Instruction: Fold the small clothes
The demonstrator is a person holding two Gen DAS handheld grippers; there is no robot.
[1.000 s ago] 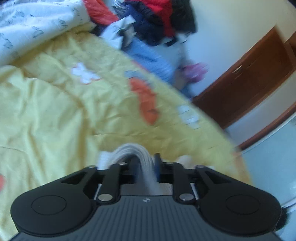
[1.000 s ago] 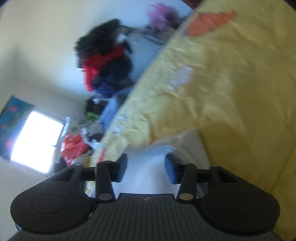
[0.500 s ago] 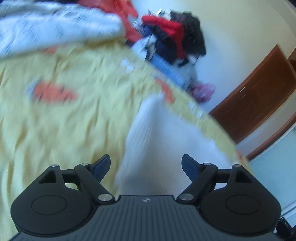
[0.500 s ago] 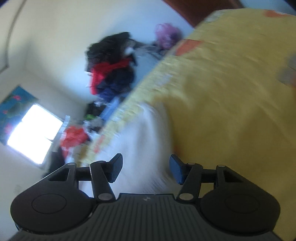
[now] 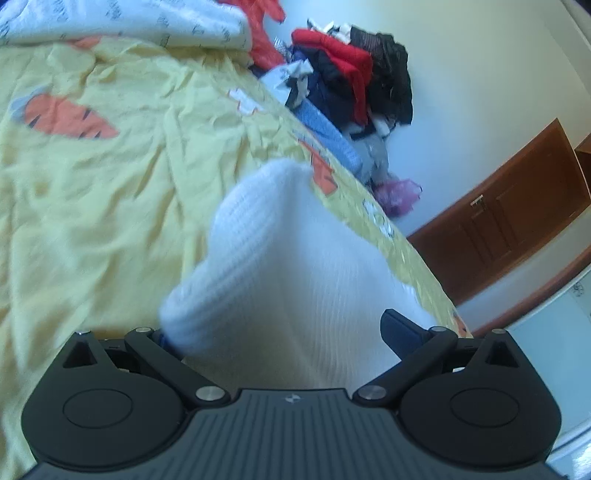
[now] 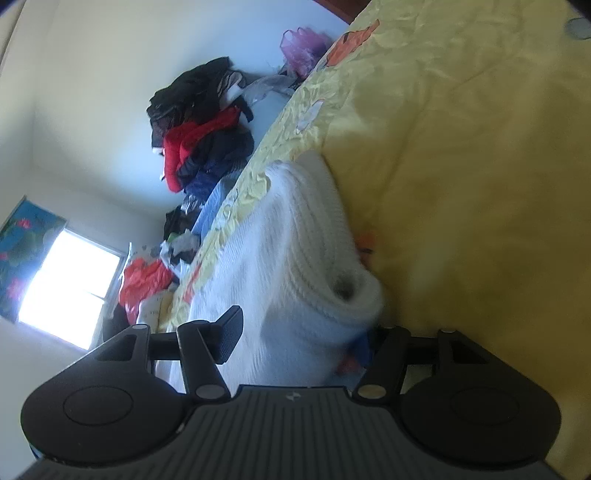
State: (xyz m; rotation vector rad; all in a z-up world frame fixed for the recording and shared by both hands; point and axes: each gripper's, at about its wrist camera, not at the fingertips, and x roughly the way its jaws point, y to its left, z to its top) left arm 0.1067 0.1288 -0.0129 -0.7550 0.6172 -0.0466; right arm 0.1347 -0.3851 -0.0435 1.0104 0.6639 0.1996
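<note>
A white ribbed knit garment lies bunched on the yellow carrot-print bed sheet, near the bed's edge. My left gripper sits low over it, jaws opening very wide. The cloth lies between them untouched by the right pad, and a fold hides most of the left finger. In the right wrist view the same garment shows a rolled edge. My right gripper straddles that roll with jaws opening. Its left pad stands clear of the cloth; the roll partly covers the right finger.
A heap of dark and red clothes is piled against the wall beyond the bed. A white printed quilt lies at the far end of the sheet. A brown wooden door and a purple bag stand past the bed's edge. A bright window is at lower left.
My left gripper, pinched on a fold of the white garment a second ago, has spread wide and let it go. The right jaws widened a little. Both grippers moved along the garment.
</note>
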